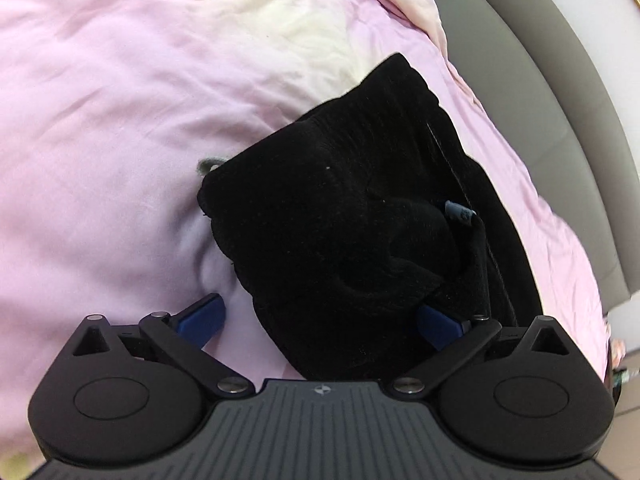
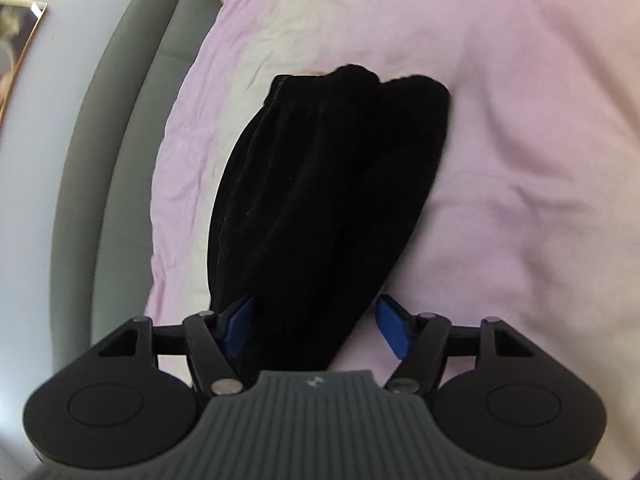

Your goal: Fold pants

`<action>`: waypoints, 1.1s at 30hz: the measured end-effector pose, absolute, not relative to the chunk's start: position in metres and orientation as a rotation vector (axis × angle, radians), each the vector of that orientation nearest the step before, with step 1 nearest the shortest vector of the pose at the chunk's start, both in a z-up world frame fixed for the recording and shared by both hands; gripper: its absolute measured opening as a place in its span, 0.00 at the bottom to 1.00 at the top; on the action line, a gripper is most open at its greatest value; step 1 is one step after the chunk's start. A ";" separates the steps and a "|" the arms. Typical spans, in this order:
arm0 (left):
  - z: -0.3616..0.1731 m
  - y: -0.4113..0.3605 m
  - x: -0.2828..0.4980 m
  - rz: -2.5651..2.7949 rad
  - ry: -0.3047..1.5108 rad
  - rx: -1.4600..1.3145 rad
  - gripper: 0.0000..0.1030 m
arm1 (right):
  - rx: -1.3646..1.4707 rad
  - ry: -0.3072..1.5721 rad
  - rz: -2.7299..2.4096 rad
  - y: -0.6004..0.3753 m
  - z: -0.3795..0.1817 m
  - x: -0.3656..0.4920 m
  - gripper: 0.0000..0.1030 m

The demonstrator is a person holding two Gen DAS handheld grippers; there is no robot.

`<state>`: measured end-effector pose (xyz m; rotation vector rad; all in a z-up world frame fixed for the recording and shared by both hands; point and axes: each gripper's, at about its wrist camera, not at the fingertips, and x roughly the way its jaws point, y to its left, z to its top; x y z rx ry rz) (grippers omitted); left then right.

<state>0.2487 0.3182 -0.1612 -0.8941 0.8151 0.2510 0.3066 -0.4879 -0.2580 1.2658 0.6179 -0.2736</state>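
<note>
Progress looks late-stage: black, plush, velvety pants (image 1: 352, 216) already lie as a compact multi-layer bundle on pink, wrinkled bedsheet (image 1: 112, 112), w/ waistband-like ribbed end at far side and a small grey-blue tag or cord tip poking from a tuck. In right wrist view same pants (image 2: 320, 200) read as a long narrow stack of lengthwise layers on the sheet (image 2: 520, 120). My guess: lengthwise fold and at least one crosswise fold done; what's left is prob. a final tidy or one more fold, since near edge is lumpy and layers aren't flush.

Left gripper (image 1: 320, 320) is spread wide, blue pads either side of bundle's near corner, gripping nothing. Right gripper (image 2: 316, 324) likewise released, jaws straddling near end of fabric, not clamped.

Surface: soft bed, sheet creased, paler cream patch toward far side. Grey padded headboard (image 1: 560, 92) curves along bed edge; white wall beyond, w/ gold-framed picture (image 2: 20, 52) partly seen.
</note>
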 end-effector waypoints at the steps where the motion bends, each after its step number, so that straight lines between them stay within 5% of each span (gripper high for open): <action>1: -0.161 0.318 0.247 0.266 0.803 -0.919 1.00 | 1.311 0.579 -0.275 -0.490 -0.265 0.309 0.69; 6: -0.175 0.318 0.204 0.278 0.540 -1.285 1.00 | 1.396 0.468 -0.312 -0.494 -0.278 0.318 0.72; 10: -0.186 0.316 0.218 0.285 0.587 -1.264 1.00 | 1.328 0.493 -0.290 -0.495 -0.273 0.328 0.72; 13: -0.182 0.319 0.232 0.265 0.563 -1.253 1.00 | 1.290 0.503 -0.262 -0.497 -0.273 0.332 0.53; 14: -0.180 0.320 0.233 0.288 0.558 -1.244 0.92 | 1.275 0.505 -0.248 -0.499 -0.273 0.332 0.37; 15: -0.178 0.321 0.232 0.340 0.568 -1.235 0.59 | 1.271 0.499 -0.226 -0.501 -0.273 0.331 0.25; 18: -0.174 0.320 0.220 0.339 0.547 -1.271 0.46 | 1.259 0.482 -0.203 -0.503 -0.262 0.327 0.17; 33: -0.048 0.346 0.160 0.075 0.407 -1.180 0.40 | 1.262 0.357 -0.007 -0.500 -0.120 0.254 0.13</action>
